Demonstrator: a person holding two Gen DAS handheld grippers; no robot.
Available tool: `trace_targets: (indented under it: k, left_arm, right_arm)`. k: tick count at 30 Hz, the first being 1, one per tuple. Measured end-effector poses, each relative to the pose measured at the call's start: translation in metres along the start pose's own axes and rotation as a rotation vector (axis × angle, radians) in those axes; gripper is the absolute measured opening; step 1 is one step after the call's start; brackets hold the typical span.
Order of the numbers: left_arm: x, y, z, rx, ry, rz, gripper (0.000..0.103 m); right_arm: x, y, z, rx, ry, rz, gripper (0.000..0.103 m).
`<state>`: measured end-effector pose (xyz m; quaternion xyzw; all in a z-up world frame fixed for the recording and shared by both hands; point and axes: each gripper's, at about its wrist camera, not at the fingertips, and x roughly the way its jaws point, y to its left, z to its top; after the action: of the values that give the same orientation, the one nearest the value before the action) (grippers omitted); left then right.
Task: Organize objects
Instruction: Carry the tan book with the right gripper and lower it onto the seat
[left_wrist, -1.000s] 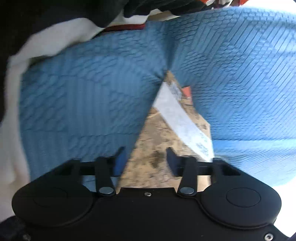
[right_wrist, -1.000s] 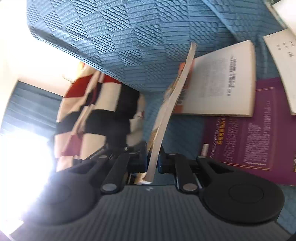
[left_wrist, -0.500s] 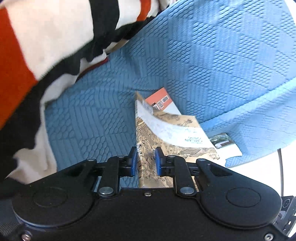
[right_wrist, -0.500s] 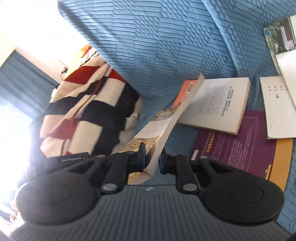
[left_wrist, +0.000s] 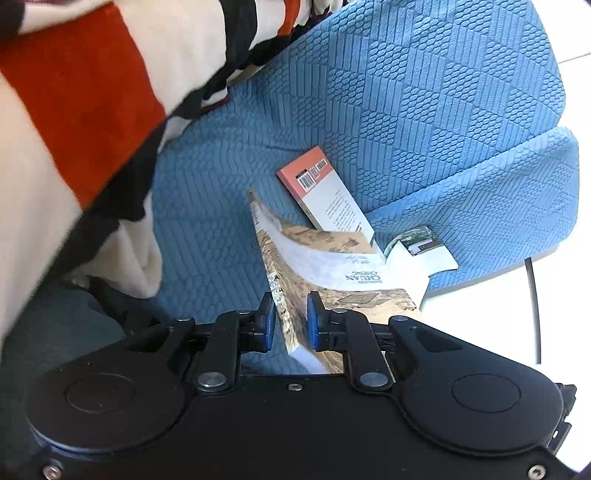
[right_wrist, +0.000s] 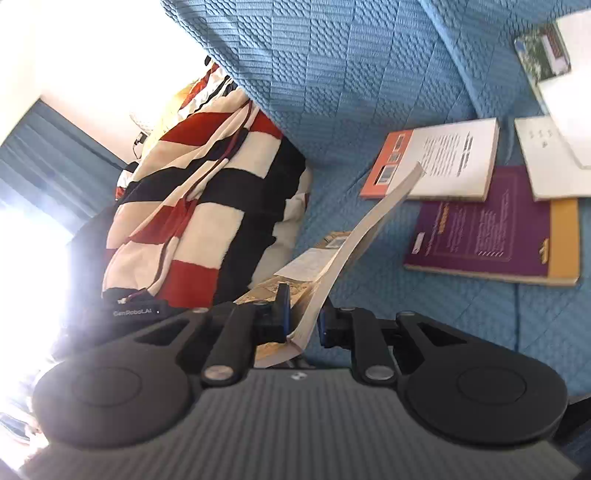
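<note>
The tidying looks barely begun: several books lie loose on the blue sofa (right_wrist: 369, 55), none stacked yet. At the left of the right wrist view sits a striped blanket (right_wrist: 207, 206). Low in the centre, the right gripper (right_wrist: 303, 318) pinches one edge of the tan paperback (right_wrist: 354, 236), which sags and bends. In the left wrist view the left gripper (left_wrist: 291, 322) clamps its spine; the map-patterned cover (left_wrist: 332, 266) reaches mid-frame, overlapping an orange-backed book (left_wrist: 325, 192).
</note>
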<state>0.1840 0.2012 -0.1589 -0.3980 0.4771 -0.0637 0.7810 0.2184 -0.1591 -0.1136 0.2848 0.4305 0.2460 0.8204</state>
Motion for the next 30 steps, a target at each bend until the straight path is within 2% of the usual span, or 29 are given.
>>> trace_targets:
  k: [5,9,12,16,22,28,30]
  left_arm:
    - [-0.015,0.001,0.009,0.019,-0.008,-0.02,0.016]
    - [-0.008,0.004,0.022,0.041,-0.007,-0.029,0.016]
    - [0.007,0.009,0.028,0.06,0.019,0.022,0.016]
    - [0.025,0.013,0.029,0.089,0.059,0.086,0.017]
    - [0.036,0.017,0.02,0.14,0.102,0.164,0.02]
    - [0.053,0.027,0.003,0.156,0.154,0.253,0.023]
    - [0.057,0.026,-0.003,0.201,0.159,0.287,0.022]
  right_arm:
    - [0.011,0.007,-0.001,0.012,-0.015,0.034,0.018]
    - [0.022,0.005,0.005,0.008,-0.046,0.062,0.018]
    - [0.038,-0.002,0.004,-0.005,-0.041,0.046,0.018]
    - [0.06,-0.013,-0.001,0.01,0.018,0.007,0.018]
    - [0.072,-0.021,-0.019,0.017,0.06,-0.041,0.019]
    - [0.089,-0.027,-0.042,-0.044,0.142,-0.13,0.019]
    - [0.092,-0.032,-0.046,-0.032,0.154,-0.152,0.019]
